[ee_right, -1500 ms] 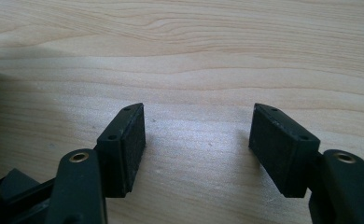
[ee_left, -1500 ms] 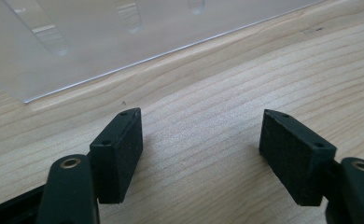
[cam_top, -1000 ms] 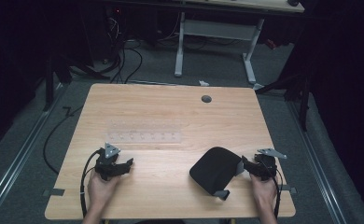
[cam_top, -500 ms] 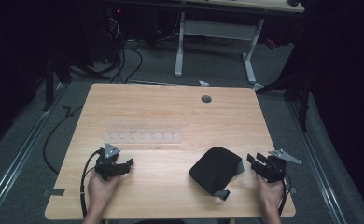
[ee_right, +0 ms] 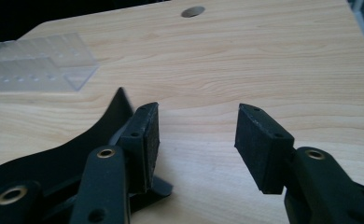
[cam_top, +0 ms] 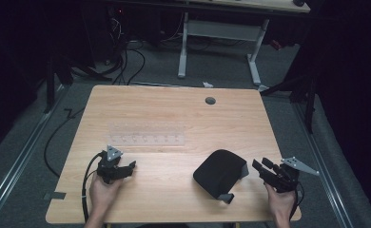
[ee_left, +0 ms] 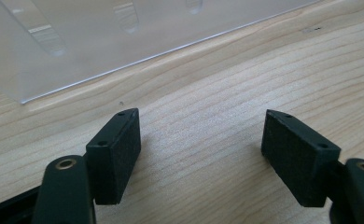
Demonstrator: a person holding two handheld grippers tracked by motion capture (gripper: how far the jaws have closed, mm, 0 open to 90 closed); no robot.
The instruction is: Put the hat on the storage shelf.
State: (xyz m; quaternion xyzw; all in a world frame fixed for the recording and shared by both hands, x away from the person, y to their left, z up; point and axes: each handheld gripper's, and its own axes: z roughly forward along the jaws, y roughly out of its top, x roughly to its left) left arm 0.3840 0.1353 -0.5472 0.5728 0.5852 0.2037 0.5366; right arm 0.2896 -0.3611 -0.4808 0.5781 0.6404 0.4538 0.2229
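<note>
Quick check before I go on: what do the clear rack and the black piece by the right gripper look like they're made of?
Clear rack: looks like transparent acrylic or similar hard plastic; the wood grain shows through it and its edges catch light.
Black piece: probably matte moulded plastic, though stiff fabric can't be ruled out; it has a dull, even surface, a curved outline and no shine.

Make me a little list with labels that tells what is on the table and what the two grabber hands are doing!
table: light wooden table with a round hole near the far edge
black thing: curved black object lying near the front right, with a strap
clear thing: see-through plastic rack in the middle
left gripper: jaws open, nothing between them, low over the wood near the rack
right gripper: jaws open and just widened, nothing between them, just right of the black object
</note>
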